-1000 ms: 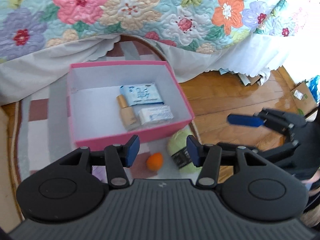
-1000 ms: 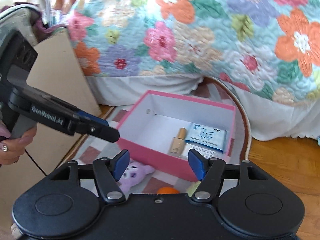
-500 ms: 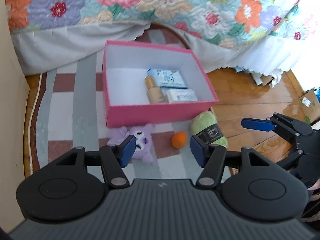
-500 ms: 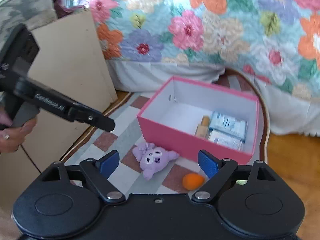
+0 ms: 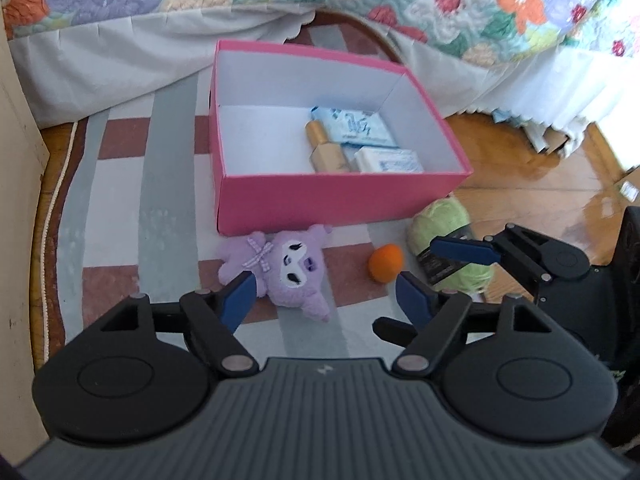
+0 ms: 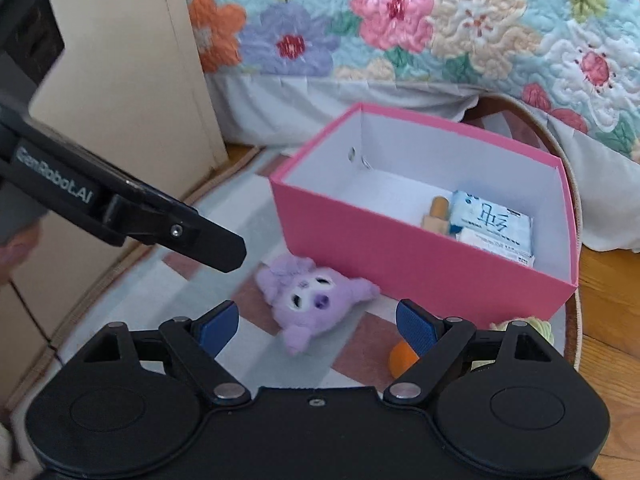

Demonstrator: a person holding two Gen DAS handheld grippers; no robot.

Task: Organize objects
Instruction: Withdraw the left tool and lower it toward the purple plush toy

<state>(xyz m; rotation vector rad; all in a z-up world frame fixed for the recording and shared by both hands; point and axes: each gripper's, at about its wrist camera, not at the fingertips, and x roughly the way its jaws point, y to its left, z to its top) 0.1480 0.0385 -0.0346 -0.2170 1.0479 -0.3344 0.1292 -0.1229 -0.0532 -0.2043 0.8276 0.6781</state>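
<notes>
Orange ball (image 6: 401, 357) half hidden behind right gripper's finger (image 6: 416, 330) at 5 o'clock; green yarn (image 6: 532, 326) only a sliver past the linkage. Gold bottle (image 6: 437, 216) sunk behind pink box wall (image 6: 420, 256), base unseen. Print on blue packet (image 6: 492, 216) too blurred to read. Left gripper body (image 6: 60, 184) cut off at 9 o'clock.

Purple plush toy (image 5: 286, 266) between wide-apart left gripper (image 5: 326, 300) fingers, below pink box (image 5: 320, 200).

Left gripper (image 5: 322, 298) hangs with its 2 fingers (image 5: 239, 300) spread wide, holding nothing. Right gripper (image 6: 318, 326) is likewise agape and empty, just beside it.
</notes>
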